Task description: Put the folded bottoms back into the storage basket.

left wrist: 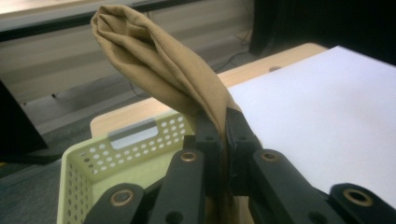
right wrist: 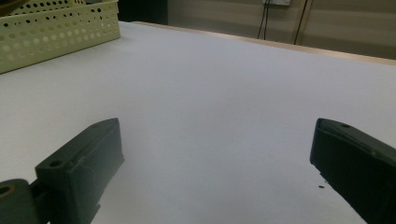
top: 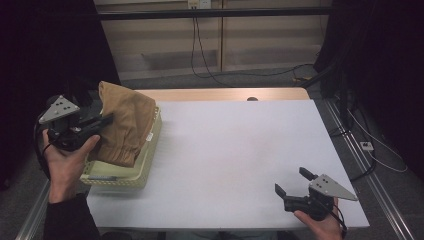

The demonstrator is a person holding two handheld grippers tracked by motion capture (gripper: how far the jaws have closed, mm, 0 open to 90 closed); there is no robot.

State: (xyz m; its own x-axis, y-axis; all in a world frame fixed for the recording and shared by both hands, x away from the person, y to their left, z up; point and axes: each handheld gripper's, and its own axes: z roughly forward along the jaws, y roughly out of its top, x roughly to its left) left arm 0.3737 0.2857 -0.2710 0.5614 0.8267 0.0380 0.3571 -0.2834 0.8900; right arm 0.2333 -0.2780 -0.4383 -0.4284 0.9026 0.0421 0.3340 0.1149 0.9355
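The left tool (top: 102, 120) is pinching a tan cloth (top: 125, 122) between its pressed-together jaws, gripping it at a bunched fold so the fabric is standing up in a loose hump above the jaws, as the left gripper view shows (left wrist: 159, 65). The cloth is hanging over the pale yellow perforated basket (top: 145, 165) at the left edge of the worktop (top: 240, 150), part of it draping down toward the basket's inside; whether its lower end is resting on the basket floor is hidden. Holding it by one fold is probably meant to let the rest trail free, so the piece can be lifted clear of the rim or lowered in without catching on it. The right tool (top: 295, 182) is waiting near the front right corner of the white surface, its jaws spread wide with nothing between them (right wrist: 210, 149), pointing across the bare sheet toward the basket (right wrist: 56, 32), likely kept ready to take a second corner of the fabric.
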